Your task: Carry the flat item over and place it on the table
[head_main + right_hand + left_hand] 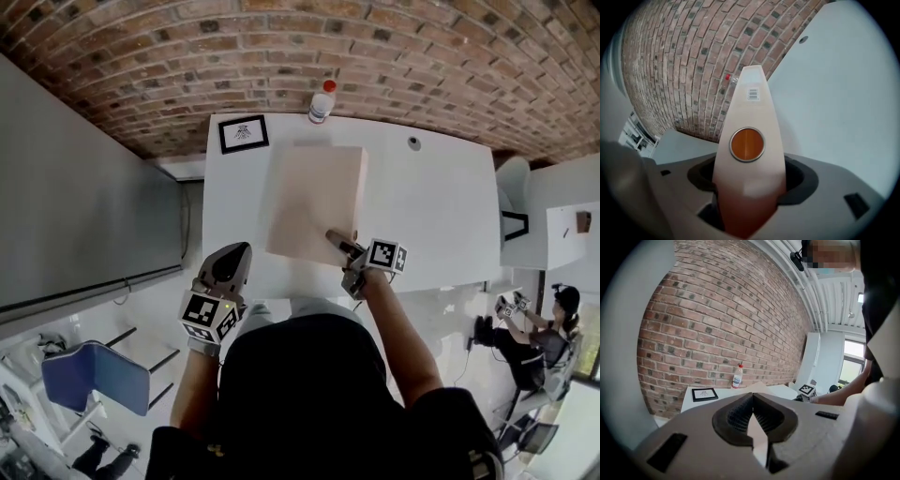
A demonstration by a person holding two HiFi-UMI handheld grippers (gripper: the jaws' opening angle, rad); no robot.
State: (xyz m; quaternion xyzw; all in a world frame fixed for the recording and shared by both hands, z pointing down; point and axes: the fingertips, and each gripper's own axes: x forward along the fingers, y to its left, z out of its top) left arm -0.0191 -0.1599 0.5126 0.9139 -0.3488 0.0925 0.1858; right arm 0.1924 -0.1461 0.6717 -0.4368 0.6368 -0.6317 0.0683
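Note:
A flat beige board lies on the white table, its long side running away from me. My right gripper is at the board's near right corner, one finger on top of it. In the right gripper view the board, with an orange disc and a barcode label, runs out between the jaws; the pads stand beside it without clearly pressing. My left gripper hangs off the table's near left edge, away from the board. Its jaws are shut with nothing between them.
A bottle with a red cap and a black-framed marker card stand at the table's far edge by the brick wall. A small round fitting sits far right. A blue chair is at my left, a seated person at the right.

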